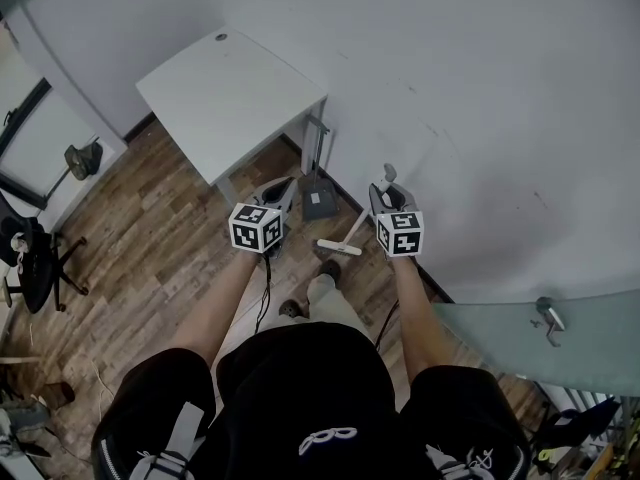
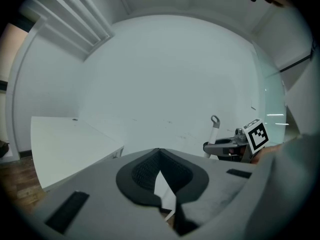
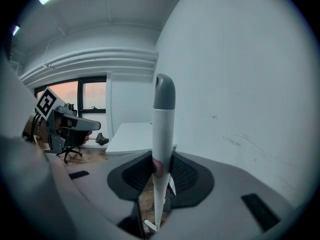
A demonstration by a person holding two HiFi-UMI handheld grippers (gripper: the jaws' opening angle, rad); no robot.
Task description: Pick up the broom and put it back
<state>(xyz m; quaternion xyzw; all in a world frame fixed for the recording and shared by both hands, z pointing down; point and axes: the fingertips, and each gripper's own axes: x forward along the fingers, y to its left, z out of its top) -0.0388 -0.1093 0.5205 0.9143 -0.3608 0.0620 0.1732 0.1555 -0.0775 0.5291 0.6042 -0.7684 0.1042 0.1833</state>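
Closest to the lens, black pads of the right gripper (image 3: 161, 166), clamped on the white handle of the broom (image 3: 162, 129) a little below its grey cap. Held near upright, with the white head (image 1: 338, 247) hanging far below the grip; touching the wooden floor (image 1: 150, 248) or just clear of it, impossible to tell. Alongside, the left gripper (image 2: 159, 154), jaws pinched together on nothing. Just beyond, a grey dustpan (image 1: 318, 204) standing by the leg of a white table (image 1: 230, 88), against the pale wall (image 1: 480, 88). Likely trouble from here: gripped so near the top, prone to swing and knock the dustpan or the table leg on the way in. Prone also to slide down through the pads with any easing of the squeeze. Black cable (image 1: 265, 288) hanging from the left gripper toward the feet, a possible snag.
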